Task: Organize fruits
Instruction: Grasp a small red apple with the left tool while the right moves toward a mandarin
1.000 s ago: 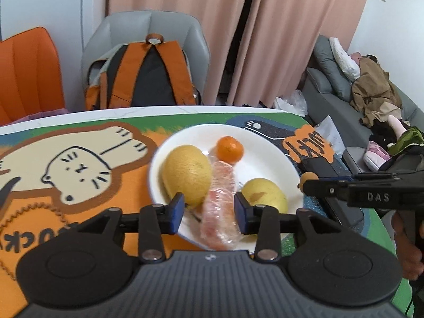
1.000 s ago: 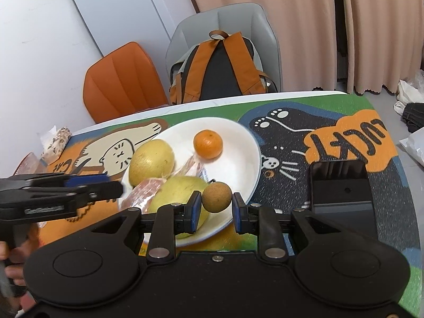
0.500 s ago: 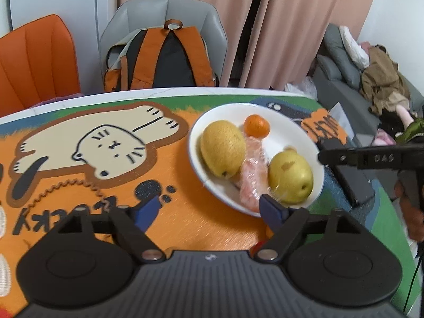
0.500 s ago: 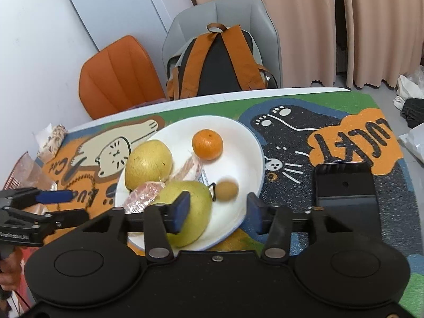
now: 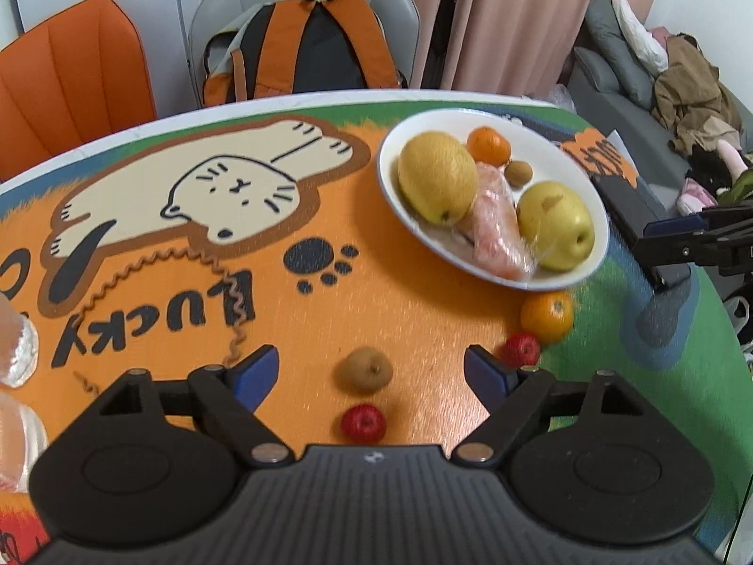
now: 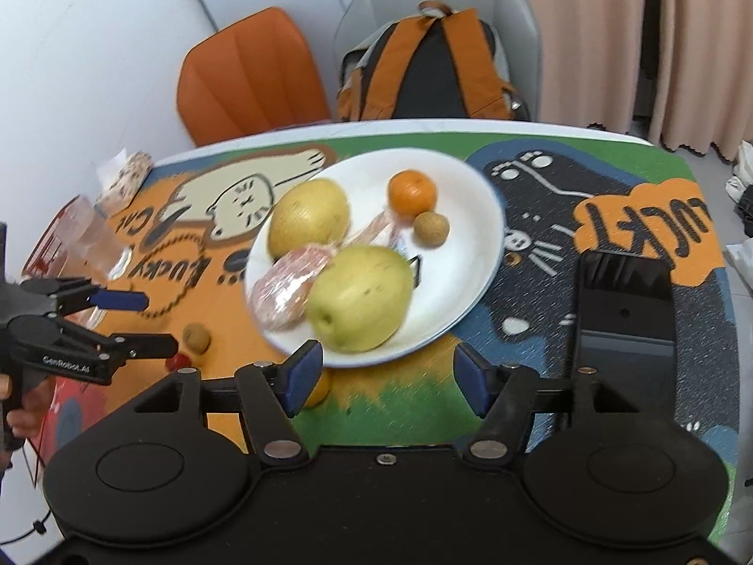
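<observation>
A white plate [image 5: 555,150] [image 6: 470,235] holds two yellow pears [image 5: 435,176] [image 5: 555,226], a mandarin [image 5: 488,143], a plastic-wrapped pink fruit [image 5: 496,230] and a small brown fruit [image 6: 430,230]. Loose on the mat lie another brown fruit [image 5: 364,369], two small red fruits [image 5: 363,423] [image 5: 520,350] and a mandarin [image 5: 547,315]. My left gripper [image 5: 370,372] [image 6: 141,322] is open, and the loose brown fruit shows between its fingers, untouched. My right gripper [image 6: 387,374] [image 5: 682,240] hovers at the plate's near rim, jaws opening, nothing between them.
A black phone-like slab [image 6: 623,301] lies on the mat right of the plate. Plastic-wrapped packets [image 6: 89,235] sit at the table's left edge. Behind the table stand an orange chair [image 5: 70,61] and a grey chair with an orange backpack [image 5: 310,42].
The right gripper let go of the small brown fruit, which now rests on the plate, and its jaws spread. The left gripper opened wide and drew back from the plate to over the loose fruits.
</observation>
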A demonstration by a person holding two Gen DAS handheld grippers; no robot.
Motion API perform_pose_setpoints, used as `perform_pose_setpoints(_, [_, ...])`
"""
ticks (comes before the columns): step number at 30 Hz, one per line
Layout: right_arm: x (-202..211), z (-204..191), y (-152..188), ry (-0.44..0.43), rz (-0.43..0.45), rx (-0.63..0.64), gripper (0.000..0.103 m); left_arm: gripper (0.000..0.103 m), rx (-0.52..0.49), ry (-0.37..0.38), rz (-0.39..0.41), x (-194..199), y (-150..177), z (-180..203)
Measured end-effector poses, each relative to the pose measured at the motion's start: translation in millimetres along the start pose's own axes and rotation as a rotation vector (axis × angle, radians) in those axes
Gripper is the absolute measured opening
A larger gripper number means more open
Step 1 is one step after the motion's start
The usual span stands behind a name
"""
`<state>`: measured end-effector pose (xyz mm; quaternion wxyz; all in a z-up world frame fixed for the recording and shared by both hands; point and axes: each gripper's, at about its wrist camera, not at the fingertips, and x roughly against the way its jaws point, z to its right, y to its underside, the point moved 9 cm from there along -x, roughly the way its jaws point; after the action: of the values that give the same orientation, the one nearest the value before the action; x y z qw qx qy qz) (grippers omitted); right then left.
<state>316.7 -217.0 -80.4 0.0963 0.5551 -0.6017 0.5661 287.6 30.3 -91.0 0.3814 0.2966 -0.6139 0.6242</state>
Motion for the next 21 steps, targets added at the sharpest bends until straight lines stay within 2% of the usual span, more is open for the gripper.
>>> perform_pose_setpoints(6, [-3,-19,14,-0.006,-0.039,0.058,0.061,0.084,-0.023,-0.009,-0.045,-2,20,-5])
perform_pose_setpoints(14, [-10,-42,29,-0.01,-0.055,0.102,0.058,0.081,-0.023,-0.014,-0.04,-3,34,-11])
perform_pose_setpoints(21, [-25,-55,34,-0.016,-0.103,0.139,0.053,0.065,-0.069,-0.013,-0.065,-11,39,-9])
